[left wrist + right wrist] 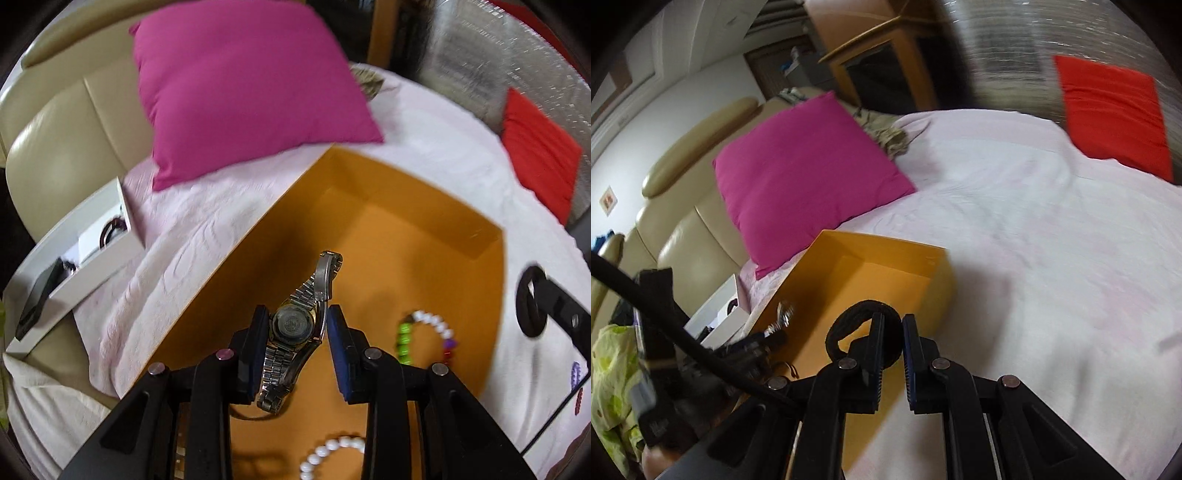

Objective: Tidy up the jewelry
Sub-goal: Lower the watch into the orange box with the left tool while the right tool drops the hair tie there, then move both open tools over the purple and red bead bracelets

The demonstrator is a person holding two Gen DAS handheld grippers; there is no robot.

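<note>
Left wrist view, left to right: white box at the bed's edge; pink pillow on pale bedspread; left gripper over the orange box, jaws apart, metal watch leaning on the left pad only; beaded bracelet and white bead bracelet inside the box. Right wrist view: right gripper nearly closed, pinching a black fabric ring above the box's near edge; red cushion far right.

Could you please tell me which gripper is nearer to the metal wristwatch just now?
Left. The wristwatch sits between the left gripper's fingers, above the orange box. The right gripper is off to the side at the box's edge, gripping a black ring.
</note>
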